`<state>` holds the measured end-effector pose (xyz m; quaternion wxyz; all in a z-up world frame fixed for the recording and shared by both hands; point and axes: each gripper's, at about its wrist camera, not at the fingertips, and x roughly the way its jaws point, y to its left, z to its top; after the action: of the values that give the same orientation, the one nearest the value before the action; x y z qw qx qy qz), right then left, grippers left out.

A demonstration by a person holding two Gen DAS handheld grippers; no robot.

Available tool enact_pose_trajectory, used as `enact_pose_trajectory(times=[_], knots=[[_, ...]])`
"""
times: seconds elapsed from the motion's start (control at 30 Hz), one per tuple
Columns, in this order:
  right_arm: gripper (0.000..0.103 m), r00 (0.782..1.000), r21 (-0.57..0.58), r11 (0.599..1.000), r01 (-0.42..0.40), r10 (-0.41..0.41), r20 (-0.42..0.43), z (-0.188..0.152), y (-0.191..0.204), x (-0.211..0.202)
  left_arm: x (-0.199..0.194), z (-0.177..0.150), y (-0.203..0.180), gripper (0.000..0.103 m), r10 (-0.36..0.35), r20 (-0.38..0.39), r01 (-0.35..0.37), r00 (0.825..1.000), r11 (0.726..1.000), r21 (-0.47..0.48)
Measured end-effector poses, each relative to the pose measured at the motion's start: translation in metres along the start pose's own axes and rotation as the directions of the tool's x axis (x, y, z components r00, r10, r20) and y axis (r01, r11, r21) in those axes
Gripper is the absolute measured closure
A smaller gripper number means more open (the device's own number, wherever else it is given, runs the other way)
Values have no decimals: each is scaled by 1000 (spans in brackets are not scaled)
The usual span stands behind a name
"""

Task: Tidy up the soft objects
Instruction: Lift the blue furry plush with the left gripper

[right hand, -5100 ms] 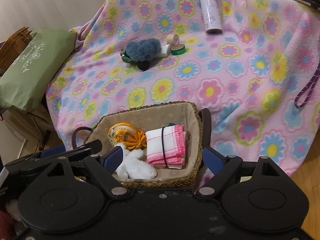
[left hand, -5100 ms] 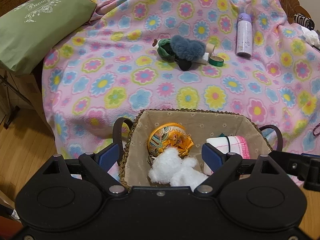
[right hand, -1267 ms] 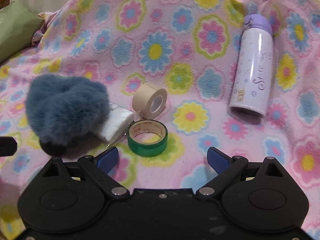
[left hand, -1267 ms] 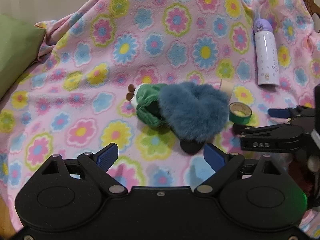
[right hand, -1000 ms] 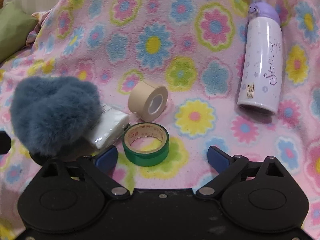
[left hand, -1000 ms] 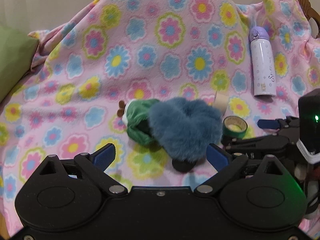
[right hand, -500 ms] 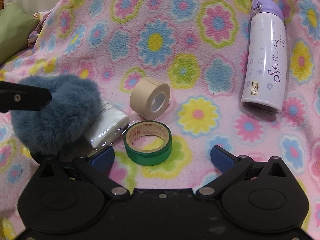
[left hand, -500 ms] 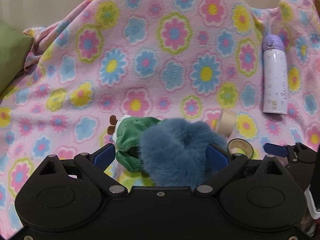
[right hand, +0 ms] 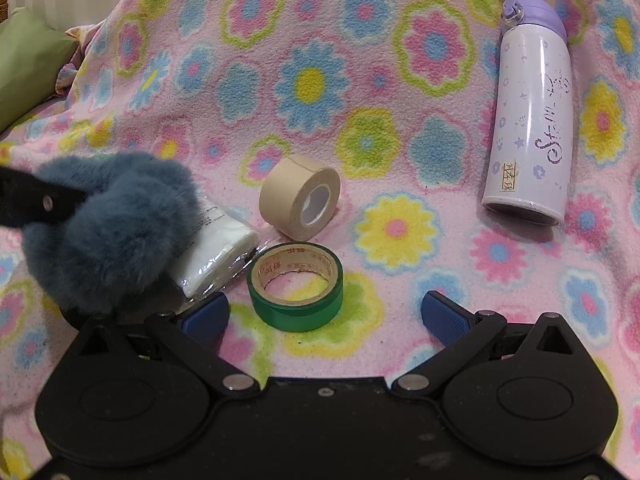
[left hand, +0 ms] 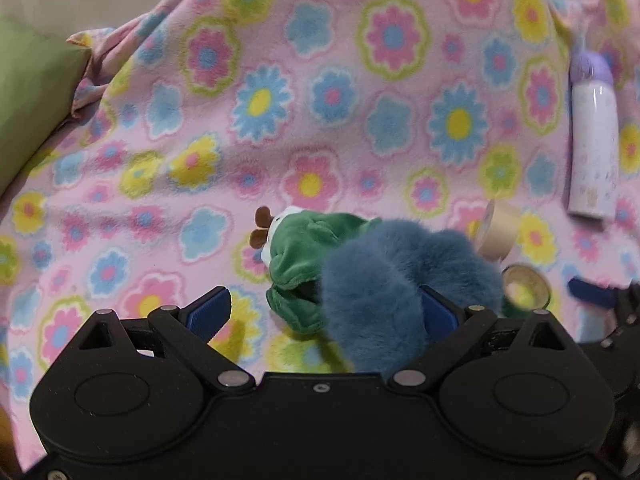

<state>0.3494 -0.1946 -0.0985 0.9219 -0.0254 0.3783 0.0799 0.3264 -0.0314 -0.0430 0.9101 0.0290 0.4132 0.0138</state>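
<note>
The fluffy blue-grey fur piece (left hand: 404, 280), lying beside the green plush toy (left hand: 308, 248), is bracketed but not yet gripped by the wide-spread left tool (left hand: 324, 312); both remain unsorted.

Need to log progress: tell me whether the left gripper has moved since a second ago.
Yes. The left gripper has closed in on the blue fluffy toy, which now sits between its jaws.
</note>
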Motion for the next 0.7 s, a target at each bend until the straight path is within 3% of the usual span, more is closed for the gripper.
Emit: enact_pose_trajectory(times=[0.17,0.7], knots=[[0,1000,0,1000,0,0,0,0,0,0,4,-6,0,8,69,-24,-69,997,997,34],[0,1000,0,1000,0,0,2,0,0,0,-10,-41,55,8,123,-112,-124,986,992,4]])
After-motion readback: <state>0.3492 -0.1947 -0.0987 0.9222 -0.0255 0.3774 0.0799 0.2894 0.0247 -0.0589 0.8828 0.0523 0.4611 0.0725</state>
